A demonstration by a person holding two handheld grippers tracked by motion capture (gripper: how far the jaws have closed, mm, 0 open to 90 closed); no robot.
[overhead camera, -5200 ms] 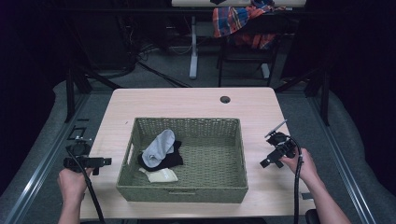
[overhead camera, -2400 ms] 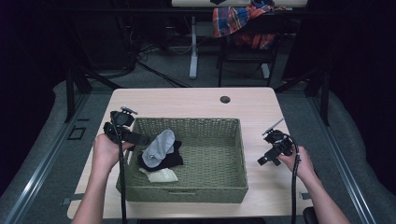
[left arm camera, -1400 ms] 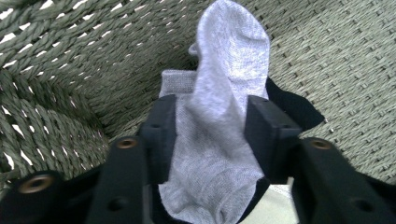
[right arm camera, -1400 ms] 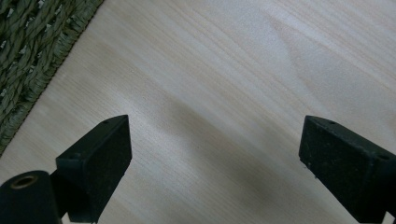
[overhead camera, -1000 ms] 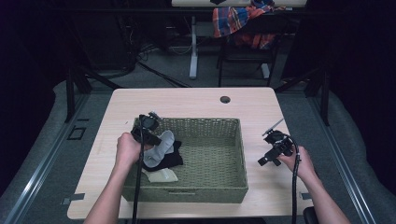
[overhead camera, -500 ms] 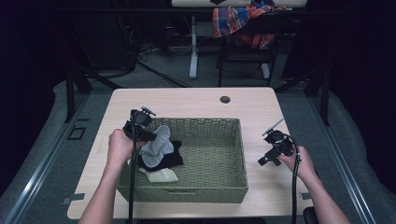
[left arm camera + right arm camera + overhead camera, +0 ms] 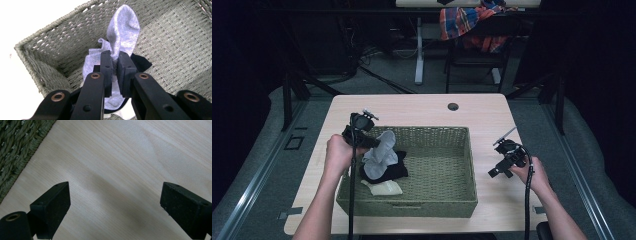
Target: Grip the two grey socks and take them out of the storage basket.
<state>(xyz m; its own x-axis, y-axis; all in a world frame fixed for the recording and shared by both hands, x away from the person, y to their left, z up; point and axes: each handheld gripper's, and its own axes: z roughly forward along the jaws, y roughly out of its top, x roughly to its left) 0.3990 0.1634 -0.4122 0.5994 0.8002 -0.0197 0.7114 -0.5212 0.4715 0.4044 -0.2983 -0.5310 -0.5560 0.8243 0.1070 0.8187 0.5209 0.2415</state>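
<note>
Left gripper (image 7: pixel 371 142) sits at the upper left corner of the woven basket (image 7: pixel 447 192) in the high view, left of centre in the frame, and its fingers are clamped tight on the grey sock (image 7: pixel 381 155). In the left gripper view, the two black fingers (image 7: pixel 107 67) are pinched together at mid-frame with a fold of the grey sock (image 7: pixel 123 30) squeezed between them; the toe end stands up toward the top of the frame and the rest of the fabric droops below the fingers. Underneath the grey sock lies a black sock (image 7: pixel 389 173), showing at the lower edge of the grey one in the high view and peeking out to the right of the fingers in the left gripper view (image 7: pixel 140 62). A cream sock (image 7: pixel 384 188) rests on the basket floor just below the black one, near the lower left of the basket.

On the right side of the high view, the right gripper (image 7: pixel 497 170) hangs over the bare table (image 7: pixel 422 107), just beside the basket's right wall and clear of it. In the right gripper view its fingers (image 7: pixel 52 207) are spread wide, one at the lower left and one at the lower right, nothing between them but pale wood grain, with the basket's weave (image 7: pixel 17 142) in the upper left corner.

A small dark round hole (image 7: pixel 453 106) marks the table top at upper centre.
</note>
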